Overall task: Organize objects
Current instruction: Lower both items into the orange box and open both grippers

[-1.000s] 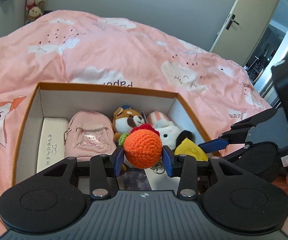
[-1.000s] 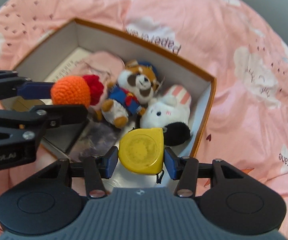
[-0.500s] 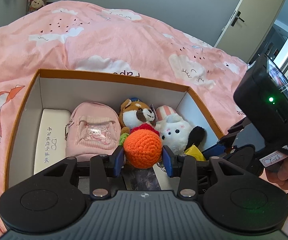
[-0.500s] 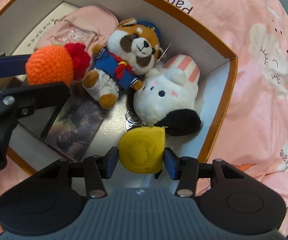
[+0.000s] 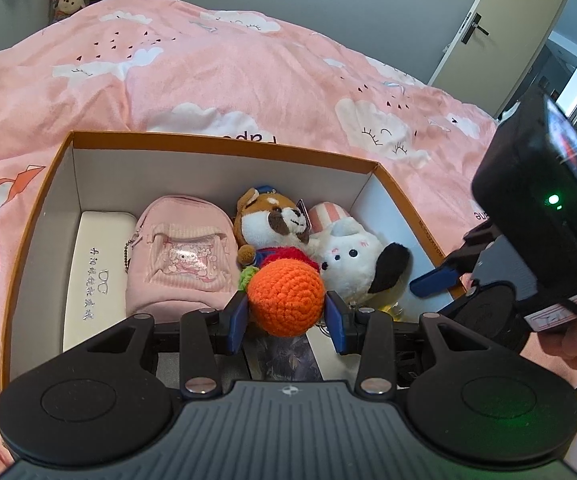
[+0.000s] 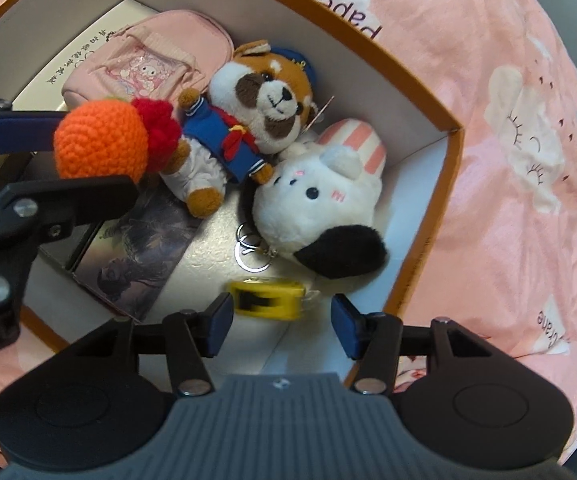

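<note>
The box (image 5: pixel 224 148) sits on a pink bed cover (image 5: pixel 208 72), near a door (image 5: pixel 500 20). The left gripper (image 5: pixel 286 316) squeezes an orange ball (image 5: pixel 286 298). The right gripper (image 6: pixel 282 320) has just been opening, and the yellow tape (image 6: pixel 268 298) lies loose between its jaws in the box.

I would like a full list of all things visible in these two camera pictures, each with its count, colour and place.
box: 1, orange rim and white walls, on the bed cover
bed cover: 1, pink with white clouds, under the box
glasses case: 1, white, along one end wall of the box
mini backpack: 1, pink, beside the glasses case
red panda plush: 1, brown and white with blue outfit, middle of the box
dog plush: 1, white with black ear, beside the red panda plush
yellow tape measure: 1, on the box floor, between the right gripper's open jaws, untouched
picture card: 1, dark, flat on the floor
crochet ball: 1, orange, held
left gripper: shut on the crochet ball
right gripper: jaws just opened
</note>
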Demonstrator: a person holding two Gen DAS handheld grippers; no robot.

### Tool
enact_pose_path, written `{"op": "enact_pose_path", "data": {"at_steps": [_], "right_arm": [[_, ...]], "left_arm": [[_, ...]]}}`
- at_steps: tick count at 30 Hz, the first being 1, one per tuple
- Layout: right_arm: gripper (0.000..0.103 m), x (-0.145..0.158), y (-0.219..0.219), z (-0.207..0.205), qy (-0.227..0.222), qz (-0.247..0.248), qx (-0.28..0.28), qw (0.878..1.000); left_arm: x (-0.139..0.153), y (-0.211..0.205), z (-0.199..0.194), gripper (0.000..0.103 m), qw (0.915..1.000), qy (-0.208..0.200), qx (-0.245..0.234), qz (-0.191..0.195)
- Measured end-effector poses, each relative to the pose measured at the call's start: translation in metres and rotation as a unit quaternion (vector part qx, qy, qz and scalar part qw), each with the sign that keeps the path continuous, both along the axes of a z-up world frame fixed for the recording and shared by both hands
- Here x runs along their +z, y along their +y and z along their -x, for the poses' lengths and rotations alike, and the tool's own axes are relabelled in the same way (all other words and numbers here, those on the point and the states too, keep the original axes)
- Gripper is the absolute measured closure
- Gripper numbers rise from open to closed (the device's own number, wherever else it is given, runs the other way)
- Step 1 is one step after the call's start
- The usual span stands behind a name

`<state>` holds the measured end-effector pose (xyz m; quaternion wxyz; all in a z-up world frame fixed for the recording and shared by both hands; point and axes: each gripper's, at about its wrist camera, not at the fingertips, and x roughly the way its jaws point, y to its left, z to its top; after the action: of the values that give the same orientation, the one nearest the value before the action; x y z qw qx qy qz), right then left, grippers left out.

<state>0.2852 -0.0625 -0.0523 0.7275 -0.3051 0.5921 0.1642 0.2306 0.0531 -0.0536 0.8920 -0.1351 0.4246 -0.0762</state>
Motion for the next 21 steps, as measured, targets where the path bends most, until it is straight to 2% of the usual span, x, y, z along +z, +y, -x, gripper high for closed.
{"op": "enact_pose_path", "data": {"at_steps": [4, 8, 10, 13, 17, 21], "right_arm": [[0.046, 0.017, -0.007, 0.01, -0.022, -0.02, 0.001, 1.0], [0.045, 0.044, -0.019, 0.028, -0.081, -0.05, 0.009, 0.995], [0.038, 0.057, -0.021, 0.034, -0.12, -0.057, 0.002, 0.991], [0.037, 0.067, -0.034, 0.037, -0.161, -0.074, -0.012, 0.984], [0.037, 0.067, -0.05, 0.034, -0.172, -0.104, -0.049, 0.978], [0.037, 0.06, -0.056, 0.04, -0.177, -0.123, -0.063, 0.975]], "left_arm": [[0.001, -0.003, 0.0, 0.057, 1.0, 0.001, -0.006, 0.004], [0.0, -0.005, -0.001, 0.057, 0.9998, 0.008, -0.01, 0.015], [-0.001, -0.01, 0.0, 0.057, 0.9998, 0.01, -0.012, 0.012], [-0.002, -0.017, 0.0, 0.057, 0.9996, 0.013, -0.021, 0.012], [-0.006, -0.027, -0.002, 0.057, 0.9993, 0.022, -0.03, 0.007], [-0.01, -0.034, -0.002, 0.057, 0.9988, 0.031, -0.037, 0.01]]}}
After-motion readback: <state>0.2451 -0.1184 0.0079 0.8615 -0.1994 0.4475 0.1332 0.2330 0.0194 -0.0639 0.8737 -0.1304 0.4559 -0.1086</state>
